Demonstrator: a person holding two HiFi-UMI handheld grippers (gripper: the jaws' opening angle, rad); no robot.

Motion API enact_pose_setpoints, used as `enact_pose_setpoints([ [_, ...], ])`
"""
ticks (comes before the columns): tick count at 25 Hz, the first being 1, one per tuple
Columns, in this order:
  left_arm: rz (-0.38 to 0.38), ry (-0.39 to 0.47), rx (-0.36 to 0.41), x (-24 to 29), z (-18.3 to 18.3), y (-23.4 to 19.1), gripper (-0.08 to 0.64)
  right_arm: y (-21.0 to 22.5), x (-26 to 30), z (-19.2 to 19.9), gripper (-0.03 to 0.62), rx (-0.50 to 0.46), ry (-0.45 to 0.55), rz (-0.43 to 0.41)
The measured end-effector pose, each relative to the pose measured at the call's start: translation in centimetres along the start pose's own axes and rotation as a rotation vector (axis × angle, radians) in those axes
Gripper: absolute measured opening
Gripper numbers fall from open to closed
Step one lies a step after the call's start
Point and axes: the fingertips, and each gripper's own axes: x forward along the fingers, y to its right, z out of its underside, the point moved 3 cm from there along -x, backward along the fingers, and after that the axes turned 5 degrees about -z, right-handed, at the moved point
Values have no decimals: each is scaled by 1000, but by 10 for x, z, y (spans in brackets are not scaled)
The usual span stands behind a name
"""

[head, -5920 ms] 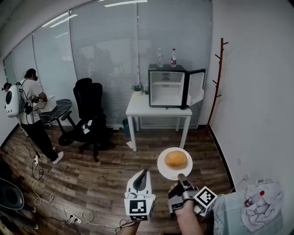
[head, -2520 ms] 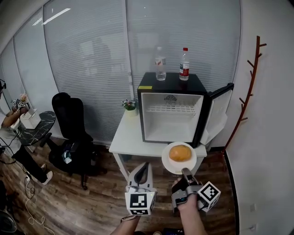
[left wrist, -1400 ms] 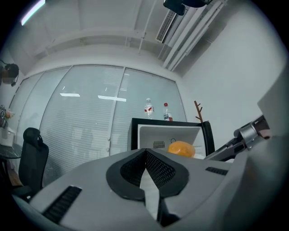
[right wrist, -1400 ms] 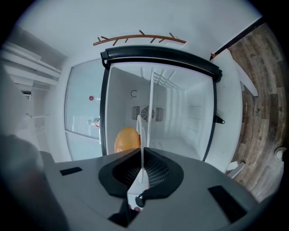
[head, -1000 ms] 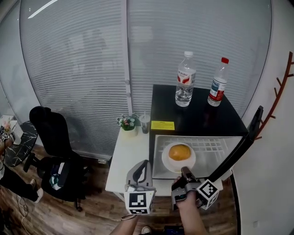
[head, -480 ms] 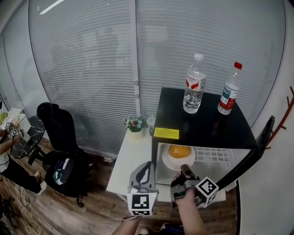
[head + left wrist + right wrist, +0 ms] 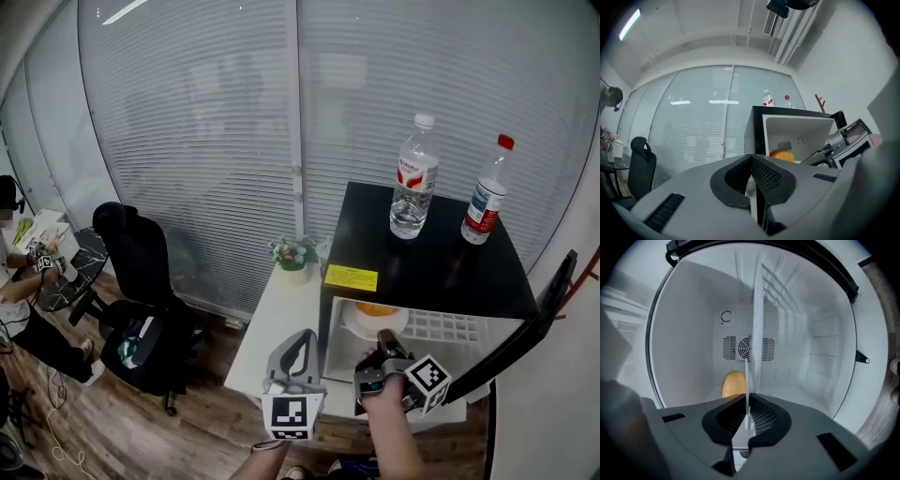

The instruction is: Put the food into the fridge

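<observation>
A black mini fridge (image 7: 422, 272) stands on a white table (image 7: 281, 319) with its door (image 7: 525, 328) swung open to the right. My right gripper (image 7: 384, 342) is shut on the rim of a white plate (image 7: 375, 322) that carries a golden bun (image 7: 377, 308). Plate and bun sit just inside the fridge mouth, partly hidden under its top. In the right gripper view the plate (image 7: 754, 333) shows edge-on in front of the white fridge interior, with the bun (image 7: 733, 383) beside it. My left gripper (image 7: 302, 342) hangs shut and empty in front of the table, its pads (image 7: 764, 176) pressed together.
Two water bottles (image 7: 412, 192) (image 7: 485, 192) stand on the fridge top. A small potted plant (image 7: 293, 255) sits on the table left of the fridge. A black office chair (image 7: 141, 272) and a person (image 7: 19, 281) are at the left, by the blinds.
The plate with the bun has moved forward from the fridge mouth to under its top edge. The view has shifted slightly; the left gripper stays put.
</observation>
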Motion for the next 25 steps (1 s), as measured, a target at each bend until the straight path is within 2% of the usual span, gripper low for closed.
enact_pose_setpoints([
  [8, -8, 5, 2, 4, -2, 0, 26, -3, 1, 2, 38, -31, 17, 11],
  [14, 1, 2, 0, 5, -3, 1, 26, -6, 1, 2, 41, -29, 12, -15],
  [18, 8, 5, 0, 4, -4, 2, 26, -6, -1, 8, 128, -13, -11, -38],
  [22, 20, 8, -3, 3, -6, 5, 26, -4, -6, 10, 138, -15, -20, -42],
  [25, 38, 14, -8, 2, -8, 9, 26, -8, -15, 7, 140, -76, -3, -55],
])
